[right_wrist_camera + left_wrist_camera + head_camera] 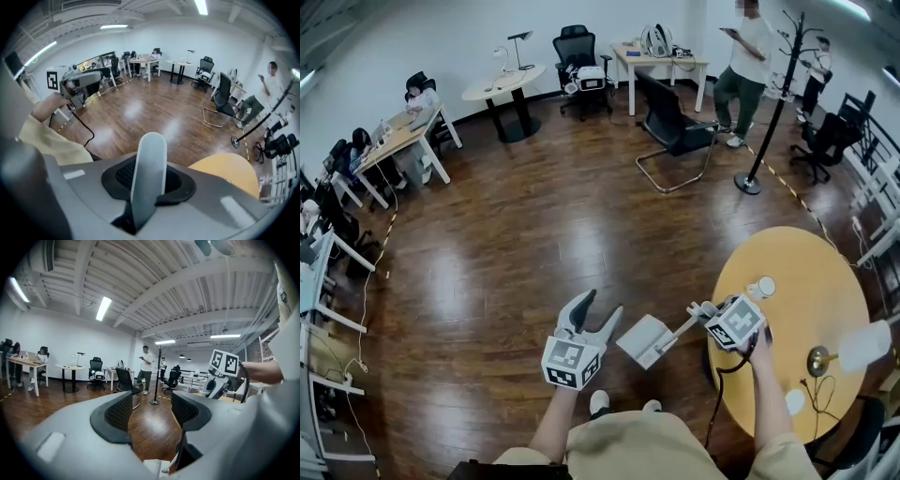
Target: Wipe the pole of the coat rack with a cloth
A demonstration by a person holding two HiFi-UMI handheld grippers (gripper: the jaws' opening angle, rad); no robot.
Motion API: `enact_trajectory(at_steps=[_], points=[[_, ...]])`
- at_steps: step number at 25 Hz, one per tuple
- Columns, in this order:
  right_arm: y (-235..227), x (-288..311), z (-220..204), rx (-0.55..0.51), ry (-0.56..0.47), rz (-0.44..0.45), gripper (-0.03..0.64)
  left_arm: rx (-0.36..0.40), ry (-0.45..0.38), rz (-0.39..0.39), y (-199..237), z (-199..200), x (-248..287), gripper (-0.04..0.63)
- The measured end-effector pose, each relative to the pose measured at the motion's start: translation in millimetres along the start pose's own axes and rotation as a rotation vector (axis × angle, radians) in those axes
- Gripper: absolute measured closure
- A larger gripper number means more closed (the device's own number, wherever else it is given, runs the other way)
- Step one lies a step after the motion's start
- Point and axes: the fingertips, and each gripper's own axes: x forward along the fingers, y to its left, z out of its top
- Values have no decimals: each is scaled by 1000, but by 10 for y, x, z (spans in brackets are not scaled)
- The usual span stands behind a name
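Observation:
The black coat rack (775,101) stands far off at the back right, its round base (748,184) on the wood floor; it also shows in the left gripper view as the coat rack (156,376) and leaning in the right gripper view as the coat rack (262,119). My right gripper (697,310) is shut on the pale handle (149,173) of a white wiping pad (646,340), held low in front of me. My left gripper (592,313) sits just left of the pad, jaws open around nothing (152,411).
A round yellow table (811,281) with a lamp (861,348) and small items is at my right. A black chair (673,125) and a standing person (748,70) are near the rack. Desks with seated people (403,122) line the left wall.

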Motion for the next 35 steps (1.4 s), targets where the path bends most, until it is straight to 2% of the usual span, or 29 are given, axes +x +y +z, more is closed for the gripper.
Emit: enact_trajectory(at_steps=[7, 14, 17, 20, 23, 33, 35], points=[[-148, -246, 417, 184, -207, -58, 552, 30, -90, 83, 308, 444, -87, 341], [-215, -490, 662, 242, -337, -100, 555, 29, -153, 92, 296, 669, -65, 342], [-222, -582, 697, 258, -371, -120, 555, 30, -165, 146, 315, 716, -109, 341], [-127, -715, 732, 248, -386, -145, 555, 38, -167, 233, 374, 703, -247, 340], [-72, -818, 760, 216, -384, -170, 555, 48, -170, 269, 401, 689, -322, 341], [-383, -585, 503, 236, -320, -216, 555, 35, -142, 229, 281, 547, -319, 341], [-475, -427, 484, 199, -298, -210, 555, 36, -136, 222, 250, 524, -295, 341]])
